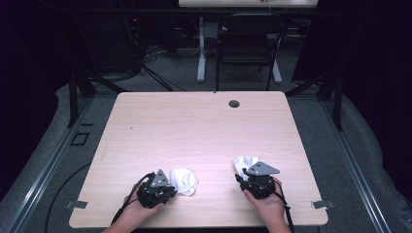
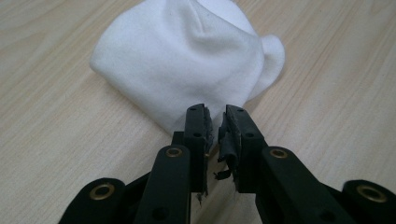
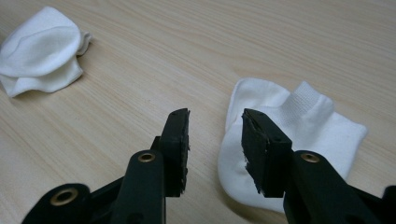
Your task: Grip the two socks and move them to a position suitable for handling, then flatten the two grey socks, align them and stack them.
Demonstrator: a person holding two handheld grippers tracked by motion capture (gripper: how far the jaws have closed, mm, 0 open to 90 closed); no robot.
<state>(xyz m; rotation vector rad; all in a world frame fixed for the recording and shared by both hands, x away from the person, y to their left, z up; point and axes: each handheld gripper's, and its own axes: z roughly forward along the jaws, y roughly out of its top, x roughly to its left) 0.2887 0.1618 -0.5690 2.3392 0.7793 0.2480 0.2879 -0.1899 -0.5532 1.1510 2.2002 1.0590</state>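
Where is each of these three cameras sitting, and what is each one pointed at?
High view: above the person's side, looking forward and down on the table; both hands, left gripper and right gripper show.
Left gripper view: rides that gripper, looking along its nearly closed jaws at the bunched sock.
Right gripper view: rides that gripper, jaws apart over the flat sock.
Shared: the right gripper view and high view show both socks.

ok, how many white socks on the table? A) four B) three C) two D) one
C: the high view shows one white sock by the left gripper and a second sock by the right gripper, both lying on the table.
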